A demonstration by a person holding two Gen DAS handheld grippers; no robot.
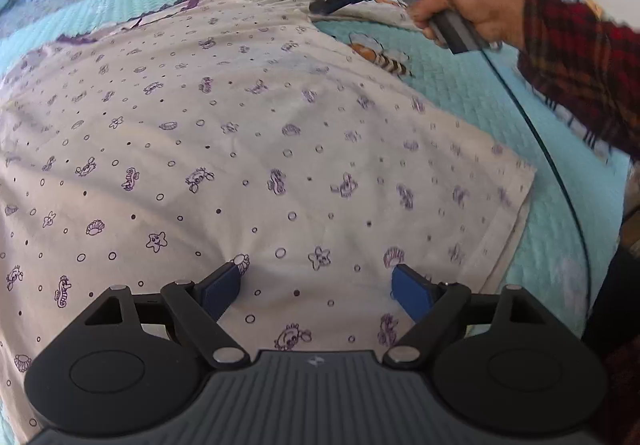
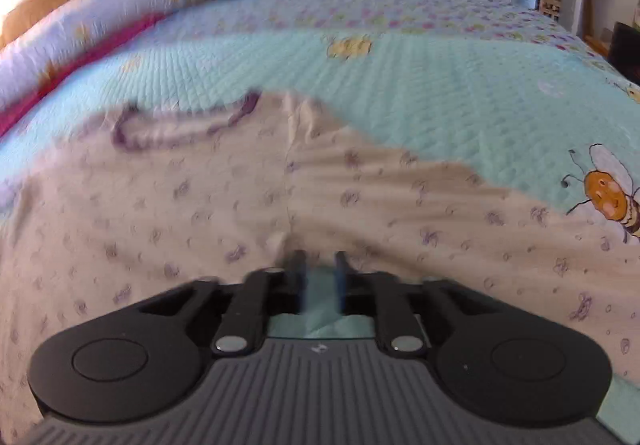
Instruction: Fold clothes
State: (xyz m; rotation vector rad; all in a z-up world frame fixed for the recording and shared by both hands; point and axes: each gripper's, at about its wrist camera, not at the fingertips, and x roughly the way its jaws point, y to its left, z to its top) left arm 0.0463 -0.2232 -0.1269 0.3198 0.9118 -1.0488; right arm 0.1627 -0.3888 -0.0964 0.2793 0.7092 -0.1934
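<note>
Cream cotton garment (image 1: pixel 248 149) printed with purple sea creatures is spread flat on the turquoise quilted bedspread (image 2: pixel 440 93). Above its lower part the left gripper (image 1: pixel 320 277) is held with fingers wide apart. The right gripper (image 2: pixel 318 265), fingers nearly together, is seen at the sleeve edge; whether cloth is pinched cannot be told.

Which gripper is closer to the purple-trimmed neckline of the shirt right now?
Right. The right gripper sits at the shirt's upper edge, beside the purple-trimmed neckline. The left gripper hovers over the lower body of the shirt, farther from the neckline.
</note>
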